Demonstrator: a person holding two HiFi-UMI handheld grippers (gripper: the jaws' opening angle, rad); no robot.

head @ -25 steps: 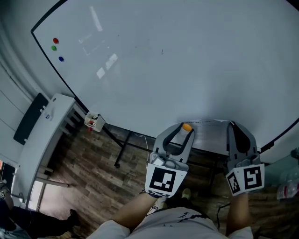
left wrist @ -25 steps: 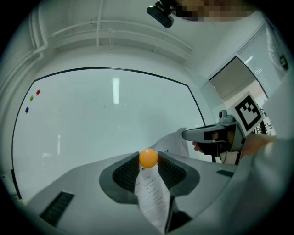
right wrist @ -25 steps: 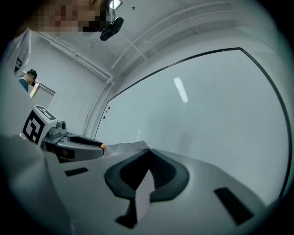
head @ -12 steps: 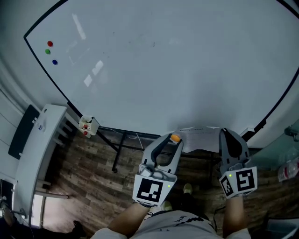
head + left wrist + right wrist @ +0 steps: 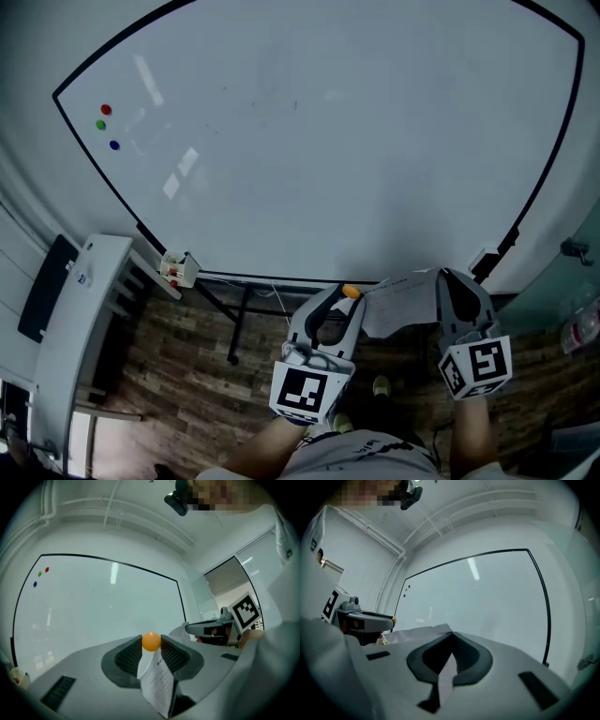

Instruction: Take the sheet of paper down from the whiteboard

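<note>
Pulled lower than a second ago, now just below the whiteboard (image 5: 328,141): creased white sheet of paper (image 5: 401,302), one corner pinched with an orange ball (image 5: 151,641) by fingers of the left gripper (image 5: 347,296), print showing only in that gripper's view, far edge clamped by fingers of the right gripper (image 5: 452,284).

Illegibly small print on paper (image 5: 157,684)

The head view looks steeply down from over the person onto the whiteboard (image 5: 328,141) and floor (image 5: 187,361). Each gripper view sits close behind its own jaws, tilted up at the board, which all three share. The left one also catches the right hand-held gripper (image 5: 188,629), the right one the left hand-held gripper (image 5: 392,618).
</note>
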